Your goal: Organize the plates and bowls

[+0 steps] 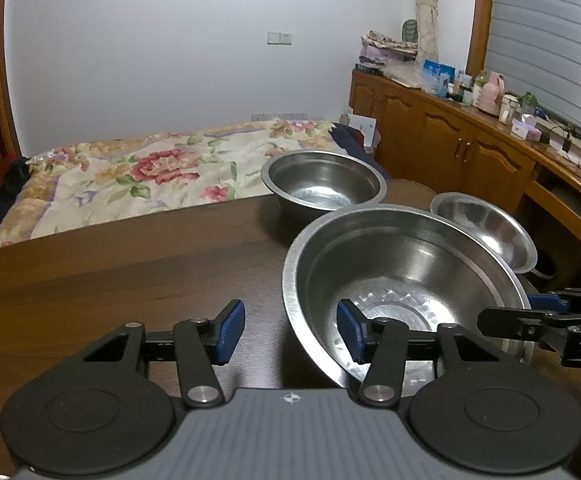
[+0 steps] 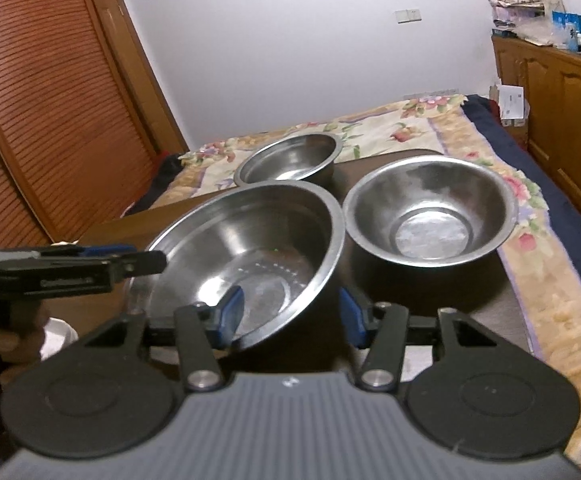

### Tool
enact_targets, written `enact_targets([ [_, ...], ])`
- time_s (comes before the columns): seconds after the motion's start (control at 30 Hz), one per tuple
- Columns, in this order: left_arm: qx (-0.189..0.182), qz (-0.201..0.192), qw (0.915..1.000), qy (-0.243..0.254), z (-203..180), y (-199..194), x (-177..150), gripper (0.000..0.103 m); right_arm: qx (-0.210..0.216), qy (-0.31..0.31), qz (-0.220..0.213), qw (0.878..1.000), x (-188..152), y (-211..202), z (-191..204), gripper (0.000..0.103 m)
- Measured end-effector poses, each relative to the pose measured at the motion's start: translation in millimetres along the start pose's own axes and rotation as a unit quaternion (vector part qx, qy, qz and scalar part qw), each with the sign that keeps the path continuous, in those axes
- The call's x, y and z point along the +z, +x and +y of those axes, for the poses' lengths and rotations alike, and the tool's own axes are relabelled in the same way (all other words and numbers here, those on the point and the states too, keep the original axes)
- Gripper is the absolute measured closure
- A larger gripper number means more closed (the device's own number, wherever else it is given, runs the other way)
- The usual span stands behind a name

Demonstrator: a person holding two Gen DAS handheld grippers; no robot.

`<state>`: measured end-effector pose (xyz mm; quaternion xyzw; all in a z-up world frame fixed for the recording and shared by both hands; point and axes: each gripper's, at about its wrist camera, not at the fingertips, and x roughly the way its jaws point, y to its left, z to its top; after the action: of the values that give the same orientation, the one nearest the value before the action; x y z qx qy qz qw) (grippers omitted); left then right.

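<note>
Three steel bowls stand on a dark wooden table (image 1: 110,272). The large bowl (image 1: 410,264) (image 2: 258,240) is nearest. My left gripper (image 1: 290,332) straddles its left rim, one blue pad outside and one inside, with a wide gap and no pad pressing. My right gripper (image 2: 290,312) straddles the opposite rim the same way, its left pad inside the bowl and its right pad just outside the wall. A deeper medium bowl (image 1: 322,184) (image 2: 290,160) sits behind at the table's far edge. A smaller bowl (image 1: 486,232) (image 2: 430,208) stands to the right of the large one.
A bed with a flowered cover (image 1: 150,172) lies beyond the table's far edge. A wooden cabinet (image 1: 450,136) with clutter on top runs along the right wall. A slatted wardrobe (image 2: 50,100) stands at the left. A hand (image 2: 6,336) holds the left gripper.
</note>
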<state>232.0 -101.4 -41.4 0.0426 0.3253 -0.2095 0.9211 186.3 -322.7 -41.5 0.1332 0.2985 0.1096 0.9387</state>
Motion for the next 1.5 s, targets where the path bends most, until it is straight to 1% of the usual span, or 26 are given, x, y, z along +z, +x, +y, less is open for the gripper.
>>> enact_targets([
  [0.1, -0.016, 0.008, 0.9998, -0.009, 0.4, 4.5, 0.8, 0.057, 0.004, 0.002, 0.0, 1.0, 0.8, 2.1, 0.6, 0.056],
  [0.17, -0.016, 0.01, 0.9998, -0.009, -0.5, 6.6, 1.5, 0.061, 0.005, 0.006, -0.002, 1.0, 1.6, 3.6, 0.4, 0.058],
  [0.23, -0.017, 0.013, 0.9997, -0.008, -1.4, 8.0, 1.7, 0.07, 0.007, 0.011, -0.004, 1.0, 1.9, 4.4, 0.3, 0.062],
  [0.3, -0.016, 0.016, 0.9997, -0.008, -2.3, 8.9, 2.1, 0.072, 0.006, 0.015, -0.006, 1.0, 1.3, 5.7, 0.3, 0.068],
  [0.37, -0.013, 0.018, 0.9998, -0.003, -2.7, 9.7, 2.0, 0.08, 0.008, 0.02, -0.005, 1.0, 0.7, 7.1, 0.3, 0.073],
  [0.47, -0.016, 0.018, 0.9997, 0.0, -1.1, 6.0, 1.5, 0.081, 0.007, 0.028, -0.009, 1.0, -0.9, 7.1, -0.4, 0.073],
  [0.6, -0.018, 0.01, 0.9998, 0.005, -1.4, -7.0, 0.6, 0.081, 0.005, 0.034, -0.011, 0.999, -2.1, 6.4, -1.7, 0.077],
  [0.73, -0.015, -0.001, 0.9998, 0.013, -2.5, -23.6, -2.1, 0.08, 0.011, 0.037, -0.014, 0.999, -1.8, 0.0, 1.8, 0.077],
  [0.9, -0.021, -0.011, 0.9996, 0.014, -2.0, -46.3, -7.0, 0.08, 0.014, 0.028, -0.023, 0.999, -2.1, -12.7, 12.6, 0.077],
  [1.17, -0.028, -0.022, 0.9992, 0.021, -4.4, -73.8, -25.5, 0.079, 0.022, 0.024, -0.029, 0.999, -11.9, -31.5, 26.4, 0.077],
  [1.5, -0.031, -0.014, 0.9992, 0.021, -3.5, -88.7, -52.1, 0.079, 0.018, 0.019, -0.023, 0.999, -31.2, -44.0, 38.5, 0.077],
])
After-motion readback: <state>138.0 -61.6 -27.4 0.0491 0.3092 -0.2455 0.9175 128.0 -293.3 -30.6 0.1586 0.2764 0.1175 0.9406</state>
